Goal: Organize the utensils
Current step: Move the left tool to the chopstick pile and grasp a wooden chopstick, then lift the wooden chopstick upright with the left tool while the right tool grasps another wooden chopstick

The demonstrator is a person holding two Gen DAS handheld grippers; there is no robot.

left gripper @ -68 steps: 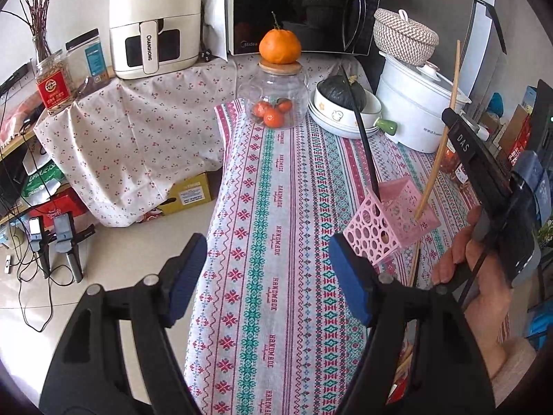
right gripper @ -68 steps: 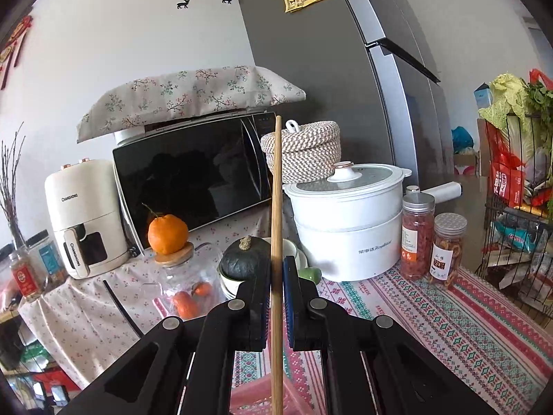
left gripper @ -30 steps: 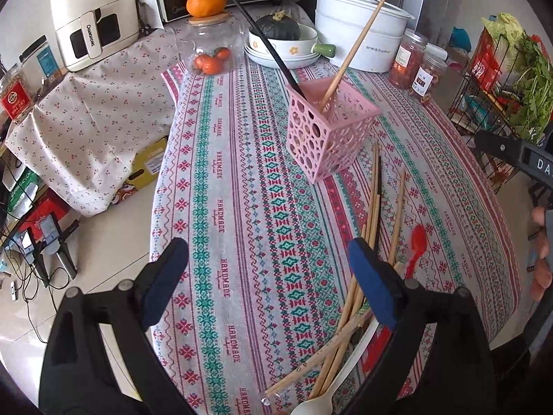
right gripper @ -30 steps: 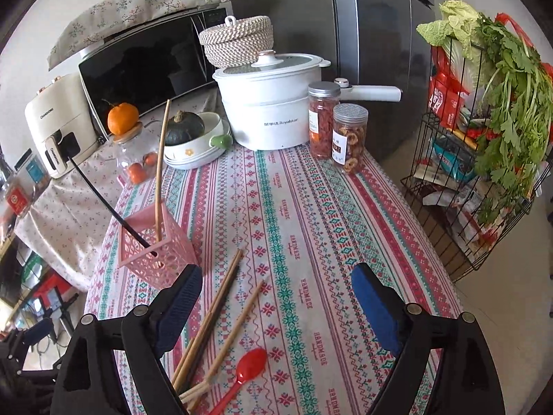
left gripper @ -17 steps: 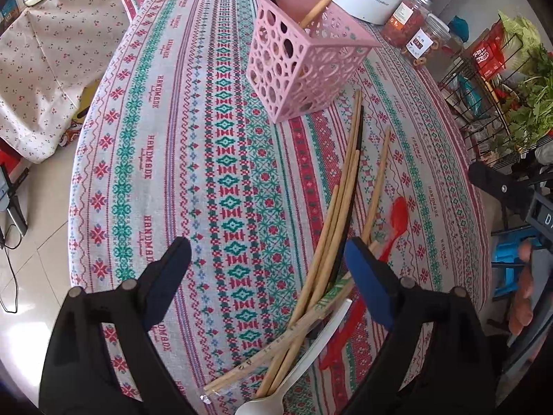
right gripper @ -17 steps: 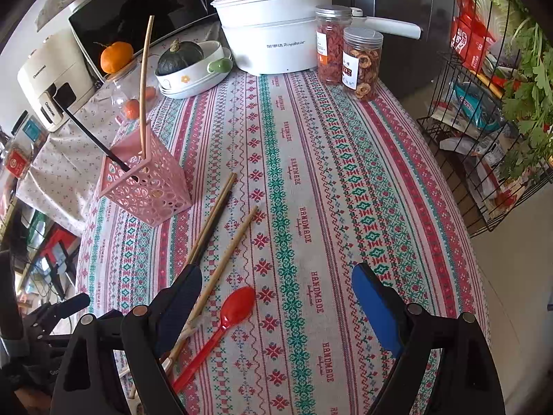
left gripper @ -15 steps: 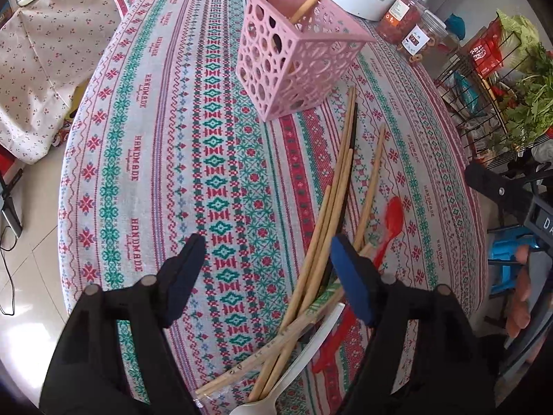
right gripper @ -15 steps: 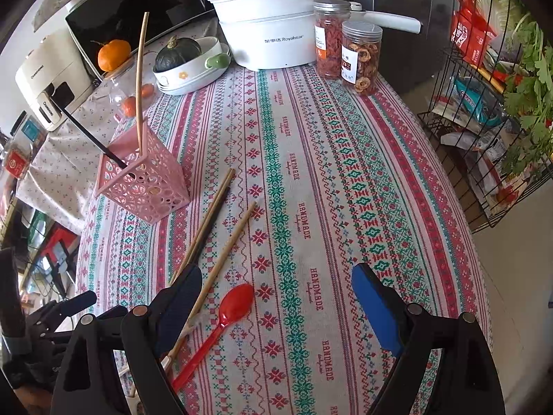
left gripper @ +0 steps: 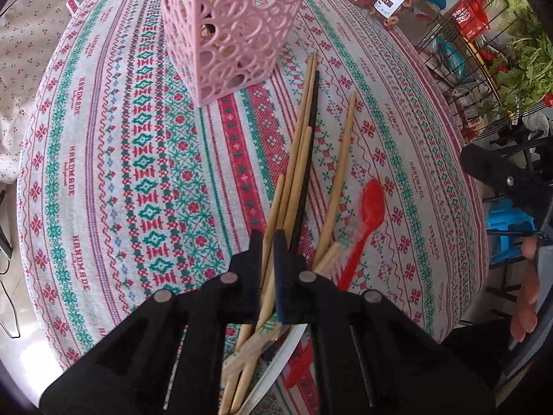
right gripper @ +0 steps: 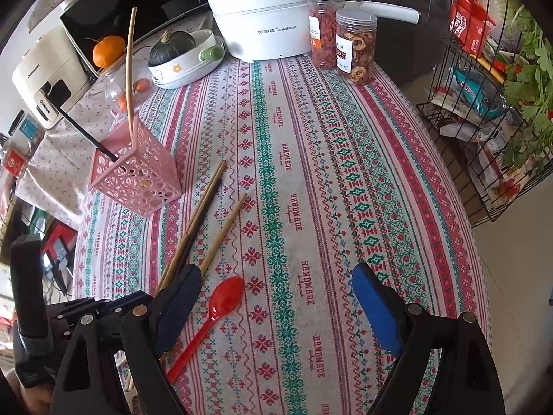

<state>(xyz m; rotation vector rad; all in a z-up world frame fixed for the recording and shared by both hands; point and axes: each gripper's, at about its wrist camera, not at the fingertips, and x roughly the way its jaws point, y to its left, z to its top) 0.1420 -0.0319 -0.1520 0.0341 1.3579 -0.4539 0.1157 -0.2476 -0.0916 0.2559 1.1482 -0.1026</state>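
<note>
One pale wooden chopstick (left gripper: 273, 242) in the loose heap near the worktop's near edge now sits pinched between the pads of the left tool (left gripper: 268, 249), whose jaws stood wide a second ago and have since snapped shut on it while the tool dropped down over the pile. Around it lie the rest of the scattered pieces: more wooden chopsticks (left gripper: 300, 131), a black chopstick (left gripper: 309, 145) among them, one wooden stick lying apart to the right (left gripper: 340, 166), a red plastic spoon (left gripper: 369, 207) beside that, and a white plastic spoon (left gripper: 276, 366) partly hidden under the tool. Further toward the middle of the worktop stands the pink perforated plastic basket (right gripper: 138, 180), which already holds one wooden chopstick (right gripper: 129, 79) and one black one (right gripper: 83, 131), both leaning out of it. The right tool (right gripper: 276, 307) hangs over the worktop's near edge with its jaws spread and nothing between them, the red spoon just in front of its left finger. To my eye the grip is made and the next stick is ready to be lifted to the basket; most of the heap remains to be sorted.
</note>
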